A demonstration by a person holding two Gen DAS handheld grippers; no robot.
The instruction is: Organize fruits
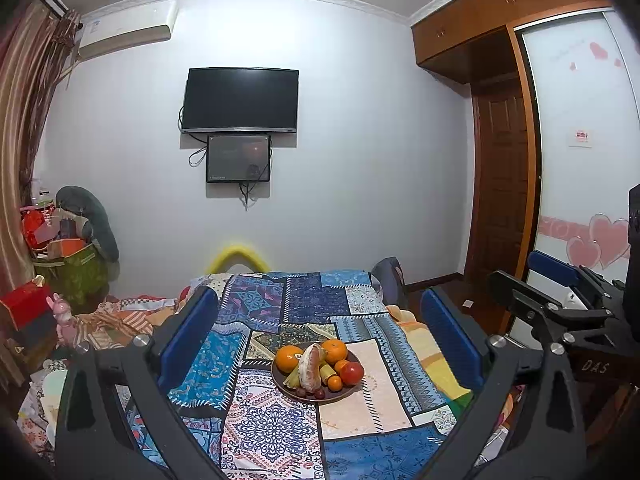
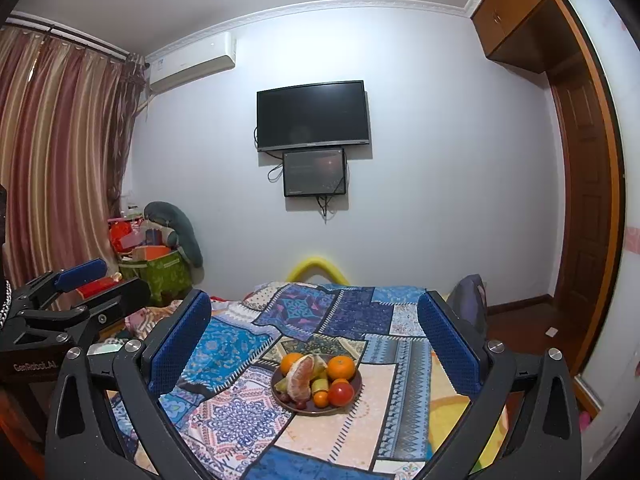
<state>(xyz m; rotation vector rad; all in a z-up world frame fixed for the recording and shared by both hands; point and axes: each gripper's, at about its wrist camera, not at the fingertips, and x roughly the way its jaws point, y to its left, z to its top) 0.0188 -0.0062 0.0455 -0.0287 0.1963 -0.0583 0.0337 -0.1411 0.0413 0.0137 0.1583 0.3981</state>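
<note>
Fruit fills a dark plate [image 1: 353, 390] that sits on a patchwork quilt [image 1: 260, 420] spread over the bed. On the plate lie two oranges [image 1: 289, 358], one at the back left and one at the back right, a peeled pomelo piece [image 1: 311, 368] leaning across the middle, a red apple [image 1: 352, 373] at the right, a small mandarin [image 1: 334, 383] just in front of it, greenish bananas [image 1: 294, 377] at the left, and dark grapes [image 1: 306, 392] at the near rim. The left gripper [image 1: 320, 344] hangs above the quilt with its blue-padded jaws spread wide and nothing between them; the plate shows in the gap, well ahead of the fingers. The right gripper [image 2: 314, 340] is likewise wide apart and empty, framing the same plate [image 2: 357, 396] from a little to the right. Each gripper appears at the edge of the other's view, side by side. On the far wall hang a dark TV [image 1: 240, 100] and a smaller screen [image 1: 238, 159] below it.
</note>
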